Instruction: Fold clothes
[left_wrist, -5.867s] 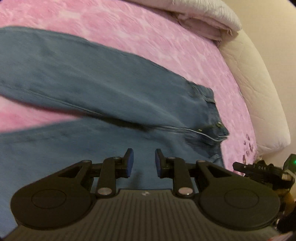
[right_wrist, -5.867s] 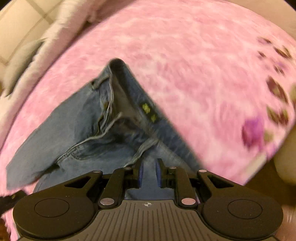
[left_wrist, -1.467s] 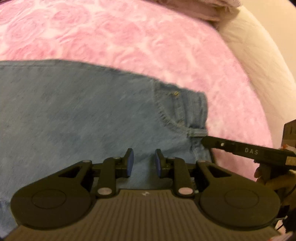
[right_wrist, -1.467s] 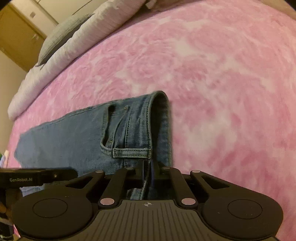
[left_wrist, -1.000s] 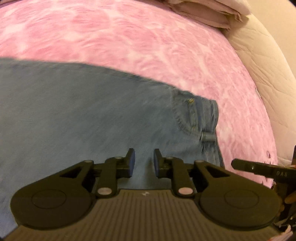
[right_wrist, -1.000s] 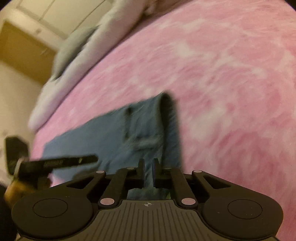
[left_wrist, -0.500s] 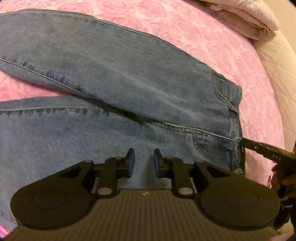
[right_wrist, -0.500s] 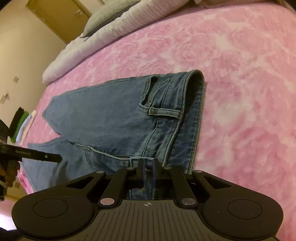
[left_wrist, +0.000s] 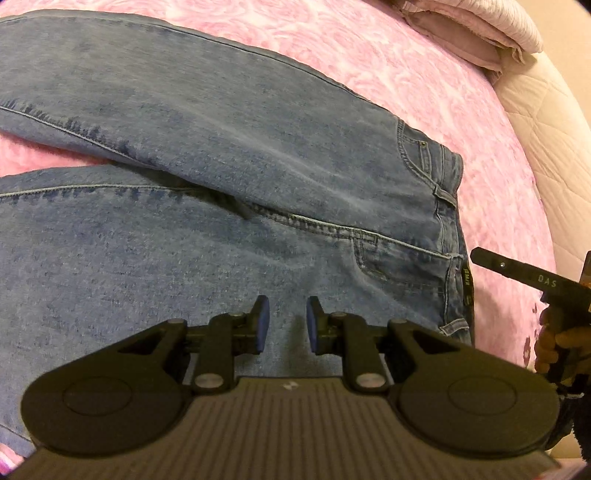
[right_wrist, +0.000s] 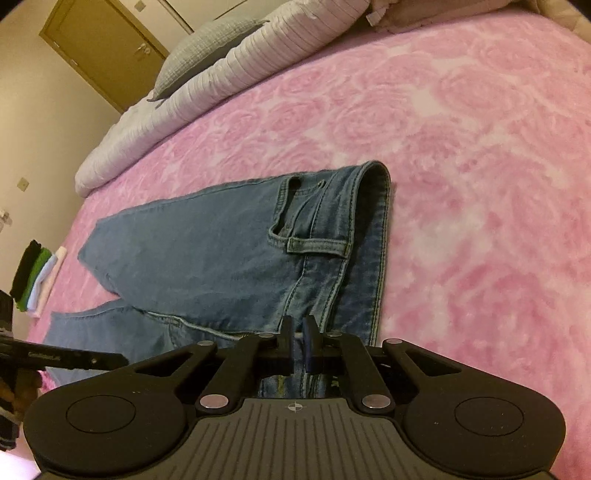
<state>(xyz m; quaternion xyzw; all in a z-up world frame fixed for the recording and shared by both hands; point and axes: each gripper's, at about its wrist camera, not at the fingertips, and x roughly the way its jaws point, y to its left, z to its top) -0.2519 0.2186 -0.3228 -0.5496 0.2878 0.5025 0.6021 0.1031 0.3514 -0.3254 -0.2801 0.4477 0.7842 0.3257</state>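
Midway, jeans (left_wrist: 236, 155) lie folded lengthwise on the bed (right_wrist: 480, 147).
Left gripper (left_wrist: 284, 319) gapes empty; right gripper (right_wrist: 297, 345), nearly shut, holds nothing; next, grab hems at 9 o'clock.

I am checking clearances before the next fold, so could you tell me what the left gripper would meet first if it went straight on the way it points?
Most likely the jeans: the left gripper points at denim, though depth is unclear.

We see the jeans (left_wrist: 221, 155) close from above in the left wrist view, facing the bed's far edge. The right wrist view looks lengthwise from the waistband toward the pillows (right_wrist: 229, 70); both share the jeans (right_wrist: 221, 240).
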